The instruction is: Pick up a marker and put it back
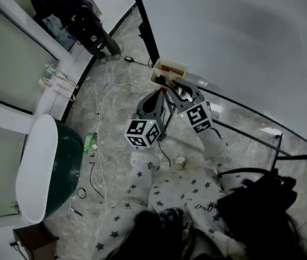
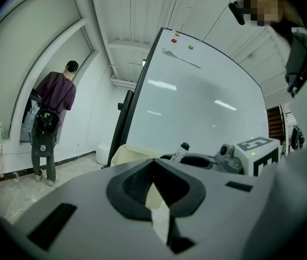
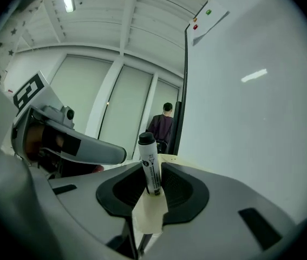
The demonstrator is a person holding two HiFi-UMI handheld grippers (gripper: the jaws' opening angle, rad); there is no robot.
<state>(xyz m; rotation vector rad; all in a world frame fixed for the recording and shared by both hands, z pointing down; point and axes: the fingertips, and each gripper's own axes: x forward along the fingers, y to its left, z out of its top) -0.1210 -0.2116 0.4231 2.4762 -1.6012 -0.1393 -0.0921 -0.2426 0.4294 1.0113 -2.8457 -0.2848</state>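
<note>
The right gripper [image 3: 149, 209] is gripping a black-capped white marker [image 3: 150, 167] at its lower end, its jaws partly closed on the barrel. The marker is standing upright at the centre of the right gripper view, cap uppermost, beside the whiteboard [image 3: 250, 118]. The left gripper [image 2: 158, 213] is carrying nothing, its taped pads pressed together. In the head view both grippers are meeting at the cream marker tray [image 1: 170, 68] in the upper middle; whether the marker is touching it is unclear. A person [image 2: 53, 112] is standing at the far left.

Marble floor [image 1: 115, 53] — white cable [image 1: 105, 99], small green object [image 1: 89, 142] lay on it; beige tray [image 1: 177, 68] held red item [image 1: 164, 67].
</note>
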